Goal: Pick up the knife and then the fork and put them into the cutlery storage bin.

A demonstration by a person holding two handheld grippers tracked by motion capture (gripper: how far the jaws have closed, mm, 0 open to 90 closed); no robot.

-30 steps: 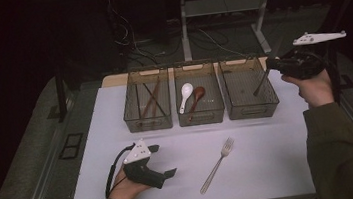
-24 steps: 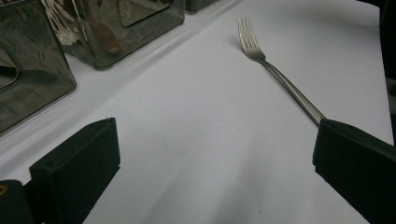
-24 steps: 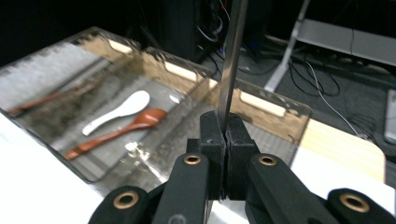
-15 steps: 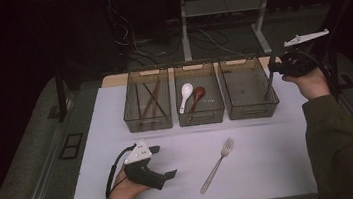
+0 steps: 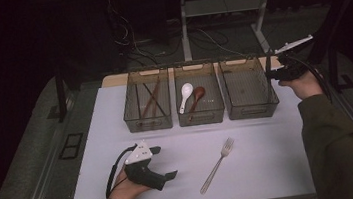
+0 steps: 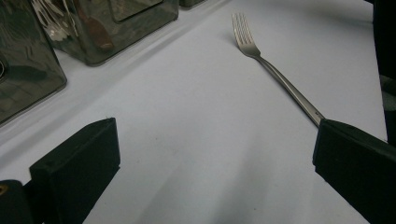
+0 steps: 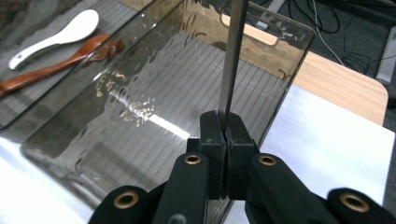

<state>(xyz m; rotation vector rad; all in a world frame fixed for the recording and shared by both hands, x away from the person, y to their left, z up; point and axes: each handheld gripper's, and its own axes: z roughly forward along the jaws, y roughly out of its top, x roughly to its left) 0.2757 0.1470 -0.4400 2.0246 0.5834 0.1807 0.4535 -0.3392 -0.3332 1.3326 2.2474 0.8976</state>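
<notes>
— What is being held by the right tool (image 7: 223,135)?

— A thin metal utensil handle (image 7: 232,56) is pinched between its pressed-together jaws, over the right-hand bin (image 5: 247,87). The utensil's head cannot be made out (it runs out of the right gripper view), so fork or knife cannot be told. That bin appears empty inside.

— And the left tool (image 5: 164,162)?

— It is rested on the white surface (image 5: 273,169) with jaws spread wide and nothing between them. A fork (image 5: 216,165) lies just beside it, tines toward the bins.

— How should the step in hand be done well?

— The utensil is best brought down inside the bin's walls, tilted so that its length follows the bin's long side, and let go only once it is low (a drop from height could make it bounce against the clear wall). The middle bin, where a white spoon (image 5: 185,95) and a brown spoon (image 5: 196,98) lie, should be kept clear of.

— What differs from a second ago?

— The right hand has been carried outward toward the bin's right edge and somewhat lower. The left tool and the fork are unmoved.
</notes>
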